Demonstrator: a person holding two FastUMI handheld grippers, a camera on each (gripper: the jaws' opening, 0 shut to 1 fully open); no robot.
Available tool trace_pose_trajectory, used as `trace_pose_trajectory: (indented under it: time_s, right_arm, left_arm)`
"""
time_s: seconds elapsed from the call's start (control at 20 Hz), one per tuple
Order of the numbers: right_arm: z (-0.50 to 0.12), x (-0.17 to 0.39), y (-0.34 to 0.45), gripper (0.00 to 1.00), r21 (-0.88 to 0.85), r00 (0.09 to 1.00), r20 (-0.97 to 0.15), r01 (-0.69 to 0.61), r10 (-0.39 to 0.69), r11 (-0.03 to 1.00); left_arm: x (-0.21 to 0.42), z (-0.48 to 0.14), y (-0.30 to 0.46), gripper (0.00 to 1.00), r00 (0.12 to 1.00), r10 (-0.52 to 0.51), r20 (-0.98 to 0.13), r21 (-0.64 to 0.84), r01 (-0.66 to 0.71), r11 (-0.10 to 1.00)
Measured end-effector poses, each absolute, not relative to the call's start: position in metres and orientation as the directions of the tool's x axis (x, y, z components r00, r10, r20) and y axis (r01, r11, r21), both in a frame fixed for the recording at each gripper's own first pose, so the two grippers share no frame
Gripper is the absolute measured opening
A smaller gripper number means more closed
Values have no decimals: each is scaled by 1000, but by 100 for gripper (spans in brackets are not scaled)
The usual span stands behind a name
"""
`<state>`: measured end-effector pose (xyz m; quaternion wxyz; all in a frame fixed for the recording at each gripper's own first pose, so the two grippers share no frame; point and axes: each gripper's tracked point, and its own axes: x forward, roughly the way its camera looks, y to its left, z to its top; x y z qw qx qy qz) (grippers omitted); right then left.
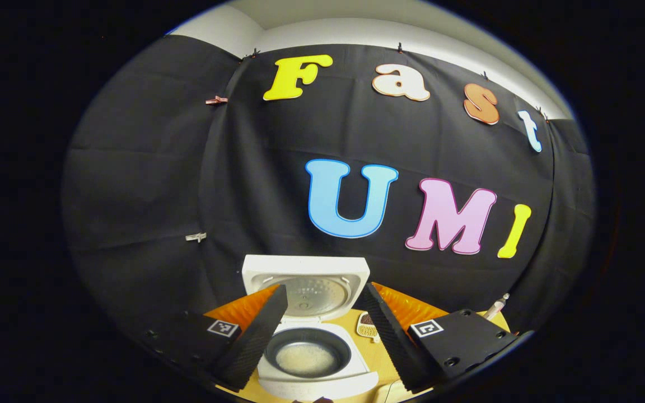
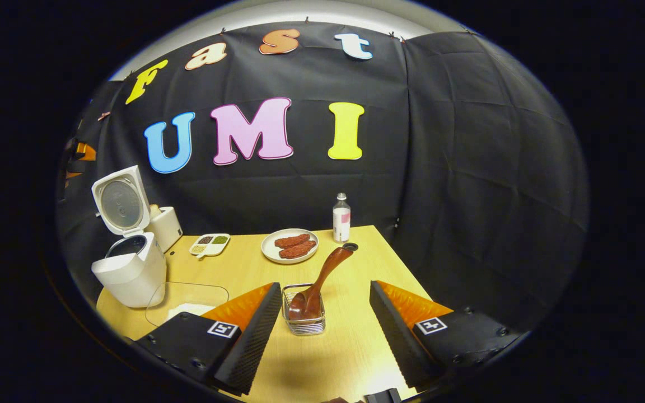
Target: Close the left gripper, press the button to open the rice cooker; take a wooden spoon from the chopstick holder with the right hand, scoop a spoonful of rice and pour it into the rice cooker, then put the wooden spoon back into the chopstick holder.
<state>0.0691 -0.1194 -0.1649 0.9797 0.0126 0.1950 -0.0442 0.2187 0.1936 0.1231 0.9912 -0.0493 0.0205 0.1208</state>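
- Left gripper point(image 1: 322, 336) hovering above the rice cooker point(image 1: 314, 358), jaws spread wide, gripping nothing.
- Rice cooker standing open, lid point(image 1: 307, 282) tilted back, rice point(image 1: 305, 358) lying in the inner pot.
- Right gripper point(image 2: 322, 330) hanging over the yellow surface point(image 2: 345, 347), jaws spread, pinching nothing.
- Wooden spoon point(image 2: 322, 280) resting bowl-down in the chopstick holder point(image 2: 303, 319), between the right jaws, handle leaning away.
- Plate point(image 2: 290, 245), bottle point(image 2: 341, 218) and sectioned dish point(image 2: 209, 244) sitting farther back.
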Motion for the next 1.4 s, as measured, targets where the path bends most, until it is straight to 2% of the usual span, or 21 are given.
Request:
trace_pose_trajectory:
  time_s: [0.3,0.55,0.75,0.95,1.4]
  right_arm:
    - [-132,55,-84,99,47,936,-337,129,-106,991]
    - [-119,45,-72,98,37,939,-322,134,-116,990]
    - [-122,35,-62,99,24,936,-333,128,-113,991]
    - [-130,32,-44,98,24,934,-350,84,-70,996]
    - [-140,39,-14,99,85,934,-348,-55,81,995]
  left_arm:
    - [309,151,238,95,975,215,-55,0,-216,976]
    - [364,125,282,95,959,267,-98,14,-267,964]
    - [389,89,287,95,952,245,-181,-40,-256,966]
    - [388,71,276,99,930,263,-258,-3,-273,962]
    - [323,29,236,99,900,173,-400,-58,-214,975]
